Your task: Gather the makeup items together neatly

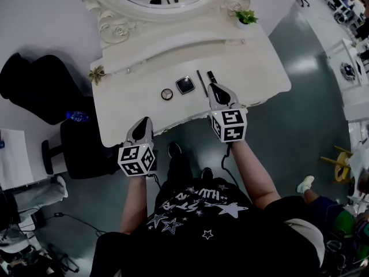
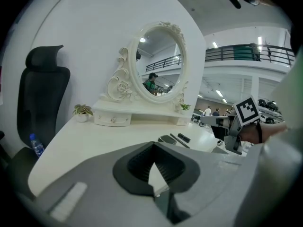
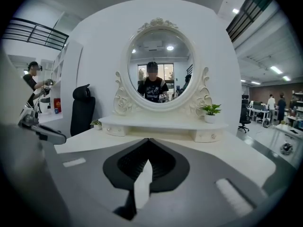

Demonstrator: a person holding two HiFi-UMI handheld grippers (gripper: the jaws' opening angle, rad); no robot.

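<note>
1. Four makeup items lie in a short row near the front edge of the table (image 1: pixel 144 105): round compact (image 1: pixel 166 94), square compact (image 1: pixel 185 85), pencil (image 1: pixel 202 83) and dark tube (image 1: pixel 211 76). They are close but not touching.
2. The left gripper (image 1: pixel 143 124) sits at the front edge, and the right gripper (image 1: pixel 215 89) is just beside the tube. Both have their jaws closed on nothing.
3. The step is unclear (a row this tight fits items already gathered, or awaiting closer packing). Any further grasp would need the jaws opened.
</note>
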